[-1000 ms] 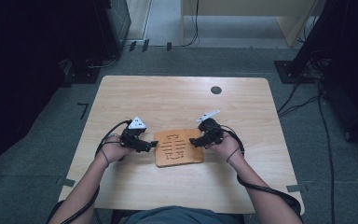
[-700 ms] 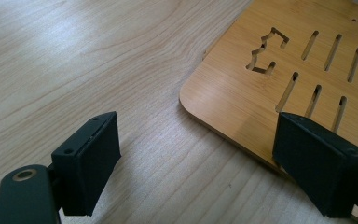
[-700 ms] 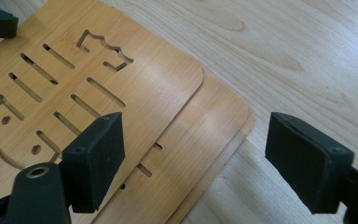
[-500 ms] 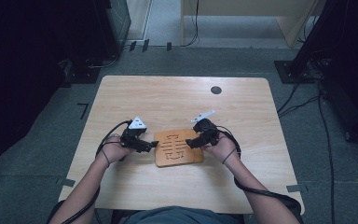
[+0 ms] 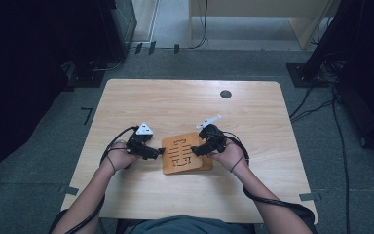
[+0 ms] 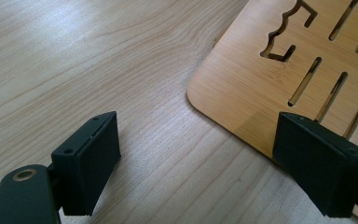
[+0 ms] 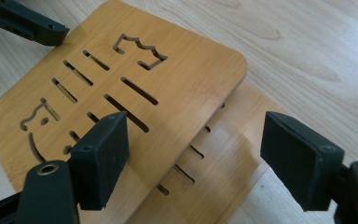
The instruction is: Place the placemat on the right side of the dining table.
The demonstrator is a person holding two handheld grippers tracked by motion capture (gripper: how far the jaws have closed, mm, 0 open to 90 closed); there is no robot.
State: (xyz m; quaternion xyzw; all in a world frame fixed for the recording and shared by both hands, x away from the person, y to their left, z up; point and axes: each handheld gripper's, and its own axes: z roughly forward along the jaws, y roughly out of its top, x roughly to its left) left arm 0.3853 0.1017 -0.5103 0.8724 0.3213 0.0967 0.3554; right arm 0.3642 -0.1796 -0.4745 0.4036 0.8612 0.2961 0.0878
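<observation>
I have two slotted bamboo boards stacked near the front edge of the table (image 5: 126, 97), about midway along it. The upper board (image 7: 121, 88) has parallel slots and a crown-shaped cut-out, and it sits skewed on the lower board (image 7: 223, 154), so a strip of the lower one pokes out along the right side. That offset is what gives me something to bite on.

My left gripper (image 5: 159, 152) sits at the left edge of the stack with its jaws spread wide and nothing between them. In the left gripper view one pad (image 6: 324, 161) is at the board's edge, over or against it, I cannot tell which, and the other rests over bare table, well off the wood. I read it as a brace that would stop the stack sliding left.

My right gripper (image 5: 195, 150) comes in from the right, also released and empty. Its jaws straddle the spot where the upper board's rounded corner overhangs the lower board, one pad over the slotted top face, the other out past the exposed strip. I judge this as lining up to pinch the edge of the top board and separate it. The risk is catching both boards together, since they lie flat against each other with little gap showing.
</observation>
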